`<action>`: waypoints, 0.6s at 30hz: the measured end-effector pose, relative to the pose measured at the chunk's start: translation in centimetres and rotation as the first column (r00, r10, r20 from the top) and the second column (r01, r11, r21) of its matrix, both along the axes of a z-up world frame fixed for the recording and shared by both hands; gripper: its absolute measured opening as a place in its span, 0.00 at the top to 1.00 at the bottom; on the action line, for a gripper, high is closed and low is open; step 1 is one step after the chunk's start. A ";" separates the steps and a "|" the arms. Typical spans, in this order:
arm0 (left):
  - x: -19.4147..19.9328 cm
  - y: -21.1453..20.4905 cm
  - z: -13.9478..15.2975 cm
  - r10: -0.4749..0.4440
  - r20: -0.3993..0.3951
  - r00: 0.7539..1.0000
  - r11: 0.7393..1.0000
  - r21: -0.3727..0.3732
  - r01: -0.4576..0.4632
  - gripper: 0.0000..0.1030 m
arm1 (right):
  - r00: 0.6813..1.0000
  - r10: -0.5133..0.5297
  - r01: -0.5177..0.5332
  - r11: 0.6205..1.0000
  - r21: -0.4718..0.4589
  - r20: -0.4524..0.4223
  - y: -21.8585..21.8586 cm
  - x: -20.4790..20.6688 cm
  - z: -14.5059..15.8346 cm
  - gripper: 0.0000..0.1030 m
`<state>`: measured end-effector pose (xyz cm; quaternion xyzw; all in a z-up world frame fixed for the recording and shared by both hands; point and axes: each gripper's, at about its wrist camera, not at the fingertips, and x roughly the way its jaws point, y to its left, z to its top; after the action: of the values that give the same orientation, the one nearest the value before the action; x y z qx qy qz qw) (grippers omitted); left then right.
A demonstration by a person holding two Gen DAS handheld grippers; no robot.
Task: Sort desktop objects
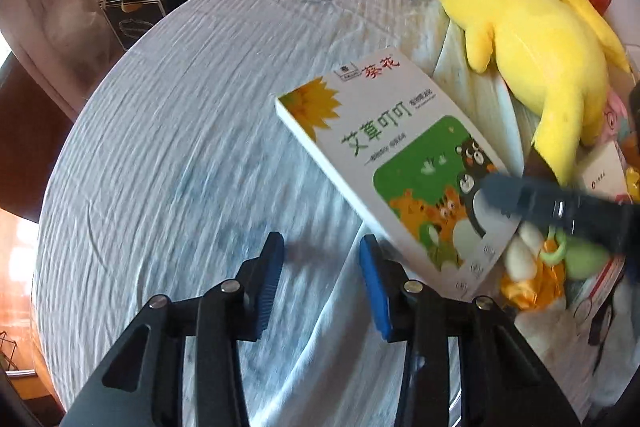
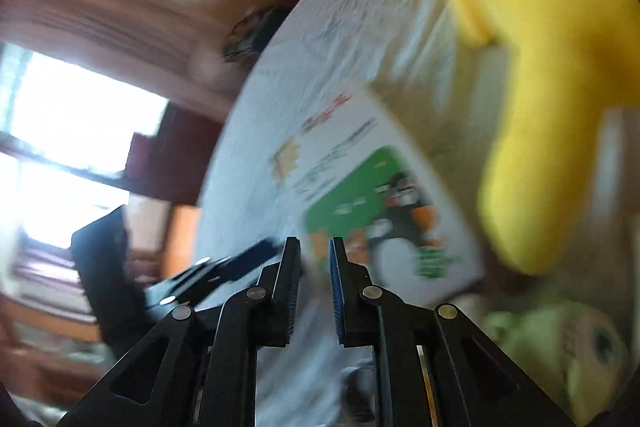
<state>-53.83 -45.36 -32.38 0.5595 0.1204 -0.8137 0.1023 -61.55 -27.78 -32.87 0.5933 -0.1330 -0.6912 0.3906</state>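
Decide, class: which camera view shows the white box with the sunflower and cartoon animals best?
The left wrist view: the white box lies sharp there, print readable, though the right gripper crosses one corner. The right wrist view shows the same box blurred, its print unreadable.

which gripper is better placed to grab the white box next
Left, probably: the left gripper is open beside the white box's near edge. The right gripper is shut and empty above it.

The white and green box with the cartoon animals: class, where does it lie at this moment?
In the left wrist view the box lies flat on the pale cloth, right of centre, beside the yellow plush toy.
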 end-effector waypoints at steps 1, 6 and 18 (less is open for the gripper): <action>0.2 -0.3 0.1 0.012 -0.001 1.000 1.000 0.002 -0.012 0.62 | 0.999 -0.025 0.026 0.999 0.043 -0.033 0.6 -0.2 0.1 0.86; 0.1 -0.7 0.5 0.028 -0.013 1.000 0.999 0.028 -0.028 0.62 | 0.985 -0.070 0.105 0.969 0.225 -0.158 1.7 -1.7 0.3 0.86; -0.3 1.3 0.2 -0.017 0.008 1.000 1.000 -0.006 0.017 0.62 | 0.973 -0.116 0.183 0.911 0.368 -0.198 2.6 -3.7 -1.4 1.00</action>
<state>-54.09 -44.11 -32.23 0.5634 0.1128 -0.8126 0.0973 -65.24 -25.20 -34.29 0.5843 -0.0059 -0.7804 0.2225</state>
